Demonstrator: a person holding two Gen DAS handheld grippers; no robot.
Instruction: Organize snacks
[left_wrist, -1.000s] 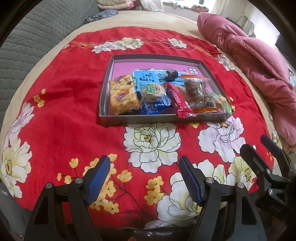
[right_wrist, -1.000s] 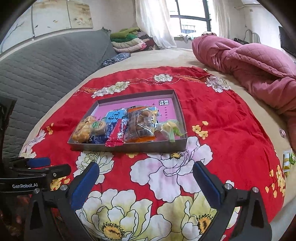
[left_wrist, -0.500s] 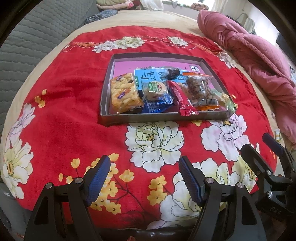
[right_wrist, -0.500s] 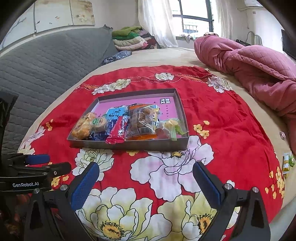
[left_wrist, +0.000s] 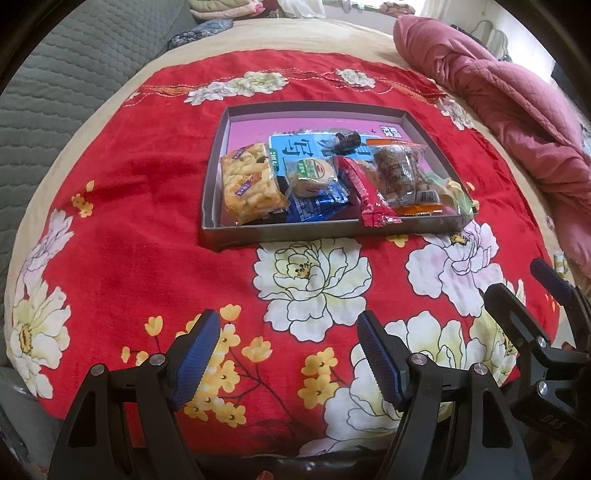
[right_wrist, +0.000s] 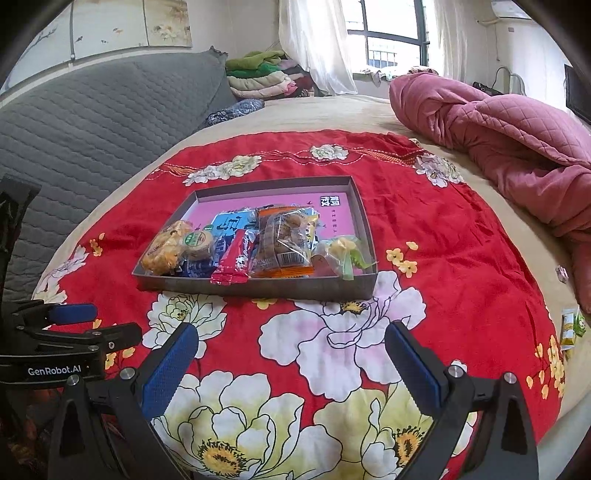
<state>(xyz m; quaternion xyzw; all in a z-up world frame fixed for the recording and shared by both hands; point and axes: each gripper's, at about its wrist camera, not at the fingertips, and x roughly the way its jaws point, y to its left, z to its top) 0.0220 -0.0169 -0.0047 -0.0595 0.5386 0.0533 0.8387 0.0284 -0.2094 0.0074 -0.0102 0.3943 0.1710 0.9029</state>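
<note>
On the red floral blanket (left_wrist: 140, 192), at twelve o'clock from both grippers, the grey tray (left_wrist: 212, 206) is holding all the snacks: yellow puffs (left_wrist: 251, 184), a round cake (left_wrist: 314, 177), a red bar (left_wrist: 365, 195), a clear biscuit bag (left_wrist: 400, 173). Nothing is changing from a second ago (tray and packets are lying as before). Both the left gripper (left_wrist: 288, 354) and right gripper (right_wrist: 291, 365) are hovering with jaws apart and empty, so sorting is likely finished or pausing.
</note>
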